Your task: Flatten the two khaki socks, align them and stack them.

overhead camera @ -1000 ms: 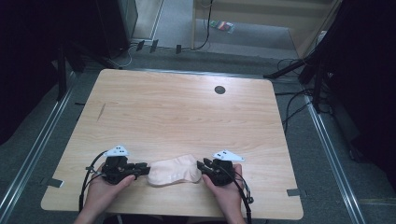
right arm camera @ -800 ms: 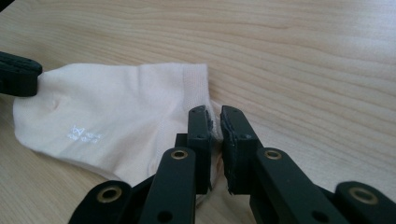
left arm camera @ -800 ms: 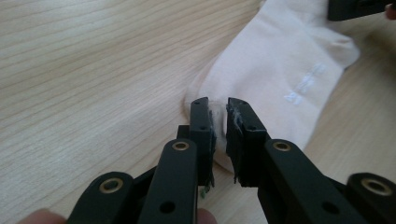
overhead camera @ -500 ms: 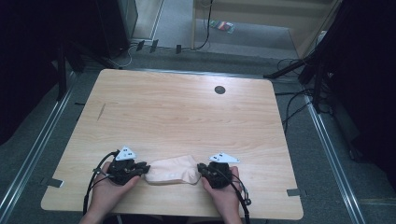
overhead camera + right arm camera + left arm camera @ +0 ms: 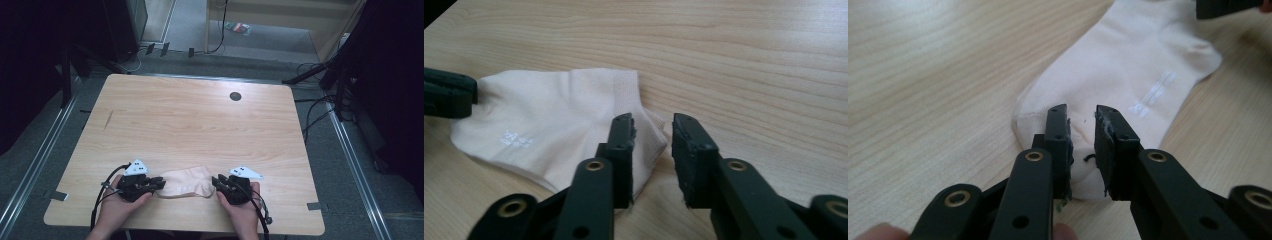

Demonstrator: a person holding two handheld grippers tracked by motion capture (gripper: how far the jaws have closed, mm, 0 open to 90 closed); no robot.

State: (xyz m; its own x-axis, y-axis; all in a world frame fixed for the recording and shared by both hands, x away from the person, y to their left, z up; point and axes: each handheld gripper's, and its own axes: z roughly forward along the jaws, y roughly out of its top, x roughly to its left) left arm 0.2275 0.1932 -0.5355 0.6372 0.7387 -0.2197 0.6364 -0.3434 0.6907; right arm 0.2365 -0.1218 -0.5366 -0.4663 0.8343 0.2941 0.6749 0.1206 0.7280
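A pale cream ankle sock [image 5: 186, 182] lies flat near the table's front edge, between my two grippers. My left gripper [image 5: 155, 183] comes at its toe end. In the left gripper view the jaws [image 5: 1080, 112] straddle the toe of the sock [image 5: 1143, 65] with a gap, and the fabric shows between the pads. My right gripper [image 5: 217, 182] is at the cuff end. Its jaws [image 5: 654, 122] have just been opening and stand apart over the cuff corner of the sock [image 5: 549, 120], which lies partly under one finger [image 5: 621, 140].
The wooden table [image 5: 200, 120] has a small dark round hole [image 5: 235, 96] toward its far side. Cables trail from both grippers over the front edge. Grey floor, metal rails and dark stands surround the table.
My left gripper has edged slightly to the right toward the sock. The right hand and the sock have stayed where they were.
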